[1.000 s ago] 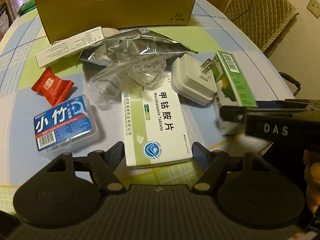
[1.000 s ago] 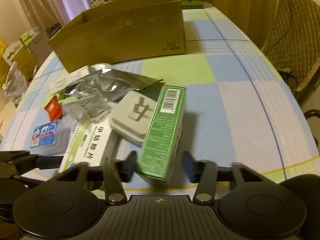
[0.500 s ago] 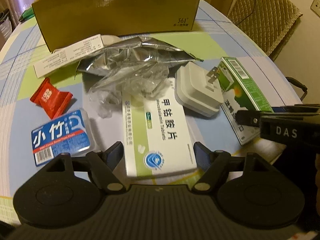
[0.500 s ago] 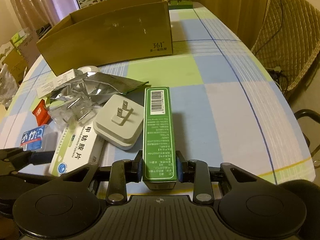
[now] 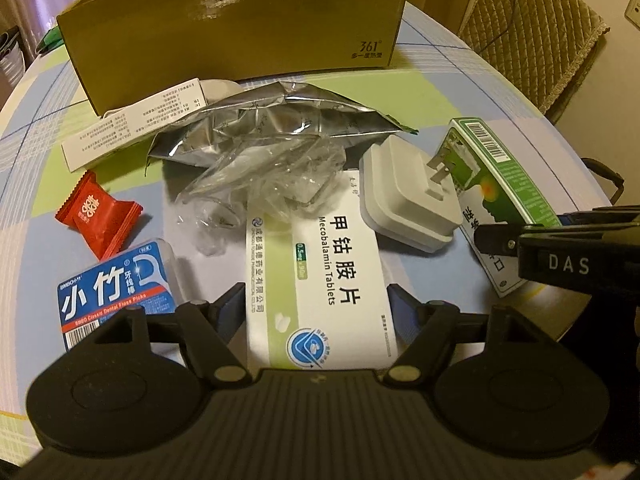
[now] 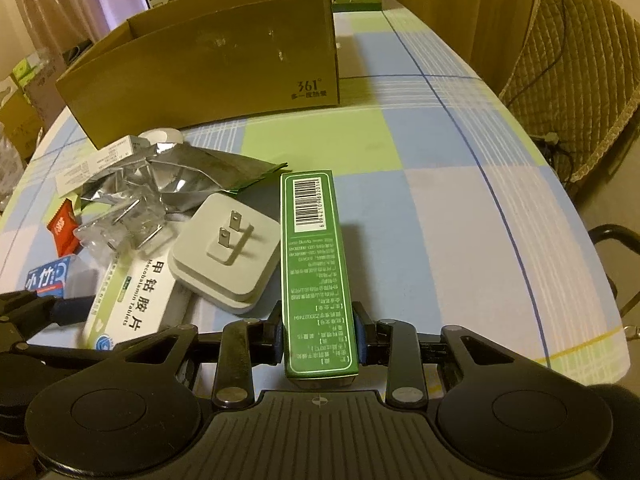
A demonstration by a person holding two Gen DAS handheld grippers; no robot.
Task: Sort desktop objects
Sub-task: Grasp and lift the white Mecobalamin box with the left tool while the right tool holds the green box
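Note:
My right gripper [image 6: 319, 336] is shut on a long green box [image 6: 314, 264], which points away from me with its barcode at the far end. In the left wrist view the same green box [image 5: 496, 184] sits at the right with the right gripper [image 5: 560, 248] clamped on its near end. My left gripper [image 5: 318, 308] is open, its fingers on either side of the near end of a white Mecobalamin tablets box [image 5: 320, 276]. Between the two boxes lies a white plug adapter [image 5: 408, 204], prongs up.
An open cardboard box [image 5: 240, 20] stands at the back of the checked tablecloth. In front of it lie a silver foil bag [image 5: 272, 120], crumpled clear plastic [image 5: 260, 184], a long white carton [image 5: 132, 120], a red candy [image 5: 96, 216] and a blue floss box [image 5: 116, 288]. A chair [image 6: 580, 64] stands on the right.
The right gripper closed on the green box and turned it straight along its fingers. The left gripper edged forward around the tablets box, still open.

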